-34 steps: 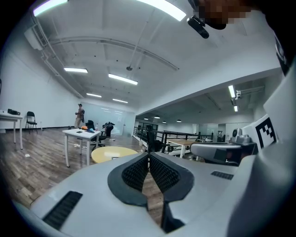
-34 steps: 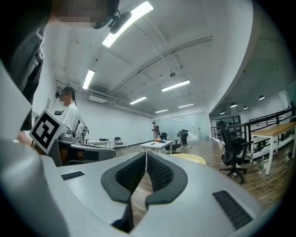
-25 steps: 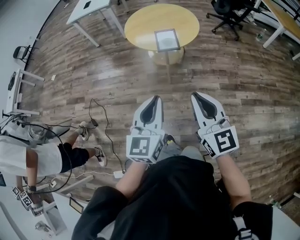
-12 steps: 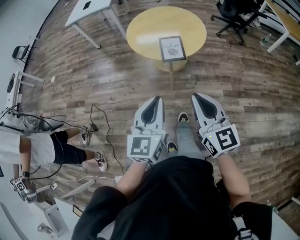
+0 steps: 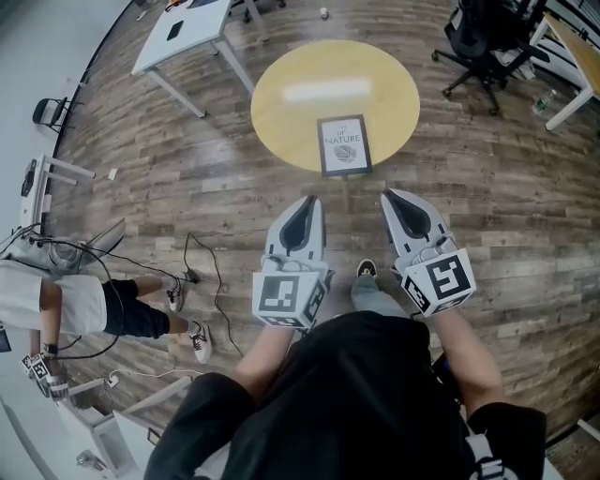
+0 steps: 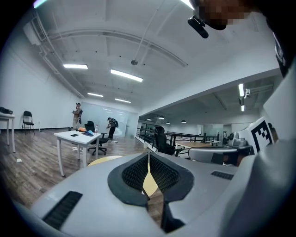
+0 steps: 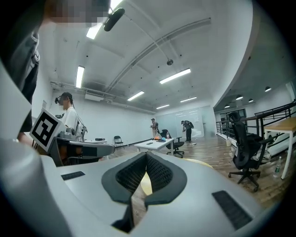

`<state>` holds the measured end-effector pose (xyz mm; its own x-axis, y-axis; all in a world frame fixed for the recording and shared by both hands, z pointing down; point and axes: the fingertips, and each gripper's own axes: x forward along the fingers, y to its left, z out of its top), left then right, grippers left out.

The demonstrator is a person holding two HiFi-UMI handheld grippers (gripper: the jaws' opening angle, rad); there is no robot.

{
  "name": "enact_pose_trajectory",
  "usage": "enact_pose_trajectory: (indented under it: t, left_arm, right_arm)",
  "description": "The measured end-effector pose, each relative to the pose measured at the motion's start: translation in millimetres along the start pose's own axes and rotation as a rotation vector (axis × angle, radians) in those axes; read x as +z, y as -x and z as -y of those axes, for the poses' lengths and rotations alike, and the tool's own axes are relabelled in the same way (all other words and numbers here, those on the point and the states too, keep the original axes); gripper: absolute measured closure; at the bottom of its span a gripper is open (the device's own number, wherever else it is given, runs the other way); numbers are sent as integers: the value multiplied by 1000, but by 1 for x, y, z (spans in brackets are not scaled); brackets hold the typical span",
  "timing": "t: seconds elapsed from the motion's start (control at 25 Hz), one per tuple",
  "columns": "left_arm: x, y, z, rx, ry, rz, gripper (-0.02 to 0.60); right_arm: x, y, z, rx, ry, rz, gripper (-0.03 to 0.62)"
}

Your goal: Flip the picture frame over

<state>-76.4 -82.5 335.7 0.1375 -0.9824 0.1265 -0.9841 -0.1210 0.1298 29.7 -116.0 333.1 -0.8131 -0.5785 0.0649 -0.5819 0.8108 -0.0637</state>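
The picture frame (image 5: 343, 144) lies face up on the round yellow table (image 5: 300, 103), near the table's front edge, and shows a leaf print with the word NATURE. My left gripper (image 5: 311, 200) and right gripper (image 5: 386, 194) are held side by side at waist height, short of the table and pointing towards it. Both are shut with nothing between the pads. In the left gripper view the left gripper (image 6: 148, 157) shows only a sliver of the yellow tabletop (image 6: 149, 184) below its closed pads. The right gripper (image 7: 145, 159) shows the same in its own view.
A white desk (image 5: 178, 28) stands at the back left and a black office chair (image 5: 487, 37) at the back right. A person (image 5: 75, 305) sits at the left beside cables (image 5: 202, 258) on the wood floor. Two more people (image 6: 77, 115) stand far off.
The table and frame have drawn closer and lower in the head view as the person walked towards them. Both grippers stayed shut and level, carried forward together.
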Motion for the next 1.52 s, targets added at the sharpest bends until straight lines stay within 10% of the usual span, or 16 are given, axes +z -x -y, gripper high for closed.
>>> enact_pose_trajectory:
  t: [0.88, 1.52]
  left_arm:
    - [7, -168, -102, -5, 5, -57, 552]
    - [-42, -220, -192, -53, 63, -138, 552]
  right_arm:
    - [-40, -159, 104, 24, 140, -195, 574]
    - [-192, -243, 27, 417, 552, -623, 569]
